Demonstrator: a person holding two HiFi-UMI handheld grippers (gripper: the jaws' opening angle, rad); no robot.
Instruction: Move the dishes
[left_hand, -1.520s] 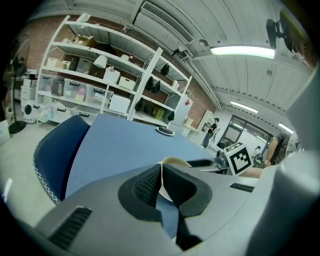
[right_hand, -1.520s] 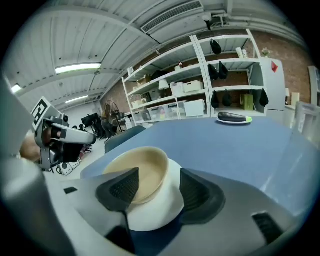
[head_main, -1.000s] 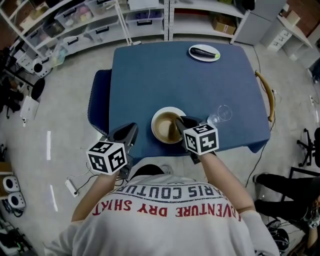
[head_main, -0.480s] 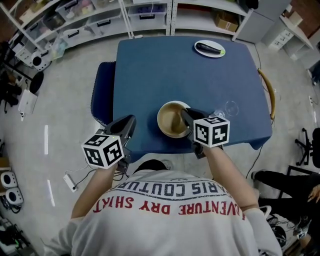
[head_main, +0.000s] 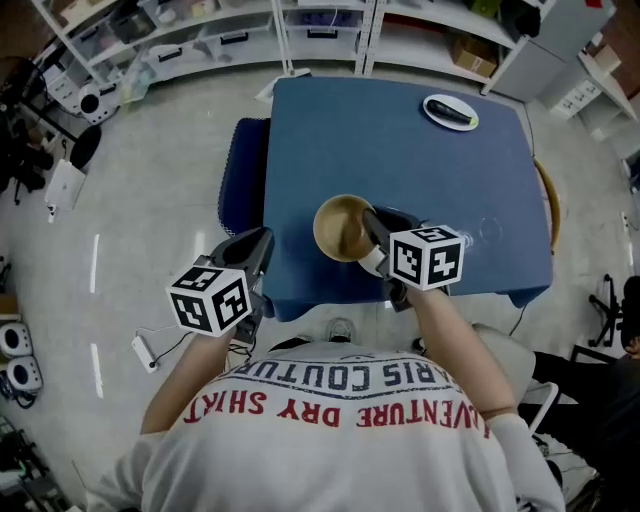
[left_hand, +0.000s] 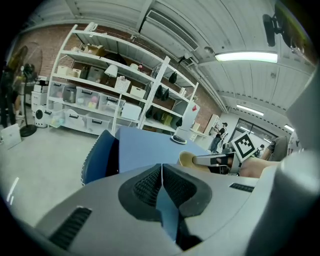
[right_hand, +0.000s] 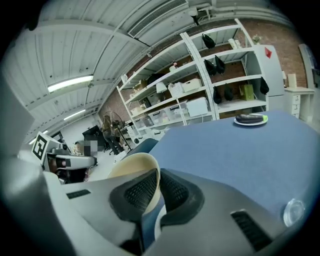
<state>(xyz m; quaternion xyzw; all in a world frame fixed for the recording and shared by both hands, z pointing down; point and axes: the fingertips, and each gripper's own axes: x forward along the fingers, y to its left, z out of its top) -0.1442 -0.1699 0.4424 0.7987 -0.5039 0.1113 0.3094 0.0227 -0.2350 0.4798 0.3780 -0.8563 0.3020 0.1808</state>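
A tan bowl (head_main: 340, 227) with a cream outside hangs tilted over the front left part of the blue table (head_main: 400, 150). My right gripper (head_main: 373, 236) is shut on its rim, one jaw inside and one outside; the right gripper view shows the rim (right_hand: 132, 170) pinched in that gripper (right_hand: 157, 192). My left gripper (head_main: 256, 254) is off the table's front left corner, jaws pressed together with nothing in them (left_hand: 161, 185). A white plate (head_main: 450, 112) with a dark aubergine on it sits at the far right corner. A clear glass (head_main: 489, 230) stands near the front right edge.
A blue chair (head_main: 243, 190) is pushed against the table's left side. Shelving with boxes (head_main: 200, 40) runs along the far wall. A wooden chair back (head_main: 545, 200) shows at the table's right edge. Cables and a power strip (head_main: 148, 352) lie on the floor at left.
The right gripper has lifted the bowl off the table and carried it a little to the left, tilting it. The left gripper has stayed shut and hardly moved.
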